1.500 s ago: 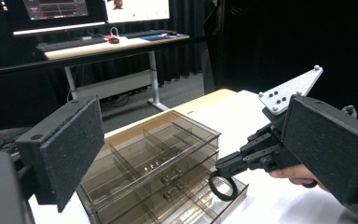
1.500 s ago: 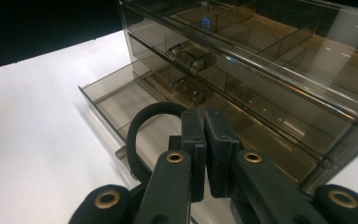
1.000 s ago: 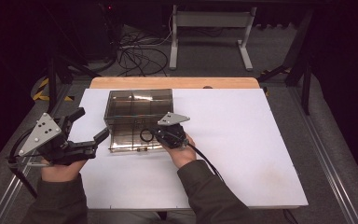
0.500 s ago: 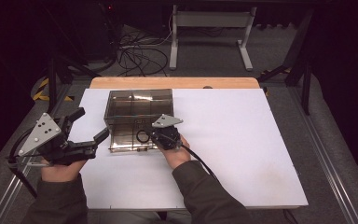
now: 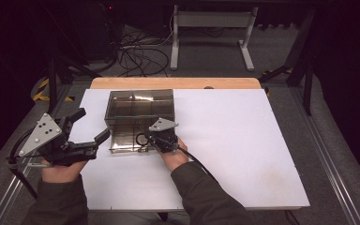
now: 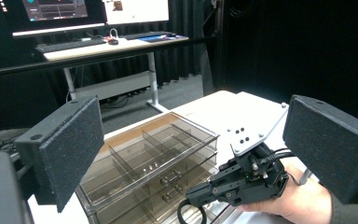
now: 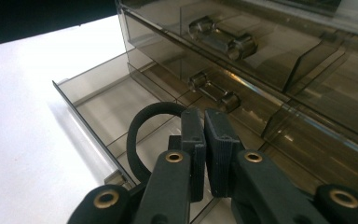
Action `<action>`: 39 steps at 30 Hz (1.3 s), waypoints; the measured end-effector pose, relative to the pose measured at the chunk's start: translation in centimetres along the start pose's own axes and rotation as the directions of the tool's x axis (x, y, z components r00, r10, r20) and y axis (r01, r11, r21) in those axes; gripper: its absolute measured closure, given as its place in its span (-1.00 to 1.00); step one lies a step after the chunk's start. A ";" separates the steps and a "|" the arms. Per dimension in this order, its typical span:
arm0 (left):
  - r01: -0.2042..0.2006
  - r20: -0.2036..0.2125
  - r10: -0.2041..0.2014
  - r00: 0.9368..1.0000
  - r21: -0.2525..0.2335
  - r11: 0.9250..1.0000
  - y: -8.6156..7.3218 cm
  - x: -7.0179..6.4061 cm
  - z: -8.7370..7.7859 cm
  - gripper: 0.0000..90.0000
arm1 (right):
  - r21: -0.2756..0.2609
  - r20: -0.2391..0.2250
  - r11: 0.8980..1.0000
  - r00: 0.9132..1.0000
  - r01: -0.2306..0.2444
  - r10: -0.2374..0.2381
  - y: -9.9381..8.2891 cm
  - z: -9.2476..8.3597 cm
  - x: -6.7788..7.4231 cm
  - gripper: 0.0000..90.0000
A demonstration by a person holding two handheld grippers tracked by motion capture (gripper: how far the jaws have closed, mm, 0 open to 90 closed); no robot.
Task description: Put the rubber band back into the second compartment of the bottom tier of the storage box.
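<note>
Right gripper (image 7: 200,140) is pinching a black rubber loop (image 7: 142,135), jaws clamped on it.
The smoky clear plastic organizer's open bottom drawer (image 7: 98,105) is sitting right beneath it.

High view: fixed above the near edge of the white-topped desk (image 5: 243,154), facing forward and down, far enough to take in the whole top plus the dark floor beyond.

Left tool view: riding on the left tool (image 6: 196,144), looking level across the desk between two wide-set black padded jaws, toward a distant workstation with monitors (image 6: 93,11).

Right tool view: mounted on the right tool (image 7: 204,140), very near, angled down over the open bottom drawer.

Shared by all three: the smoky transparent plastic drawer cabinet (image 5: 138,119) (image 6: 154,163) (image 7: 261,60).
</note>
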State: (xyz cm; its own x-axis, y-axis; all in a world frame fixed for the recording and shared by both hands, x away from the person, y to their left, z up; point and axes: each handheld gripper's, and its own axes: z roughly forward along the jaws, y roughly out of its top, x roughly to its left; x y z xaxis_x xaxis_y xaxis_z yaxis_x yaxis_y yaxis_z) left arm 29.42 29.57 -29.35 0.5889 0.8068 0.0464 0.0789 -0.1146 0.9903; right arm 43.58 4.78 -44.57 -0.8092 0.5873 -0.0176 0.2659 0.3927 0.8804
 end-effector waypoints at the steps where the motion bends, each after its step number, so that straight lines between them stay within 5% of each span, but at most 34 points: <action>1: 0.001 0.001 -0.001 1.000 0.000 1.000 0.0 0.0 0.0 -0.87 | 0.002 0.001 1.000 1.000 -0.001 0.001 -0.1 0.1 0.0 0.94; 39: -0.003 0.011 0.003 1.000 0.023 1.000 -0.3 -0.3 0.7 -0.87 | 0.044 0.002 0.999 1.000 0.012 -0.012 -0.8 1.2 0.2 0.92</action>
State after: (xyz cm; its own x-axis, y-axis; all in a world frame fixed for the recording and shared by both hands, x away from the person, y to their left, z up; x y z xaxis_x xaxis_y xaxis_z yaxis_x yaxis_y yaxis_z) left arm 29.80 29.00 -29.77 0.5976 0.8003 0.0477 0.0960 -0.1306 0.9868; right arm 43.82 5.41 -45.79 -0.8112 0.5840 -0.0289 0.2792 0.4303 0.8584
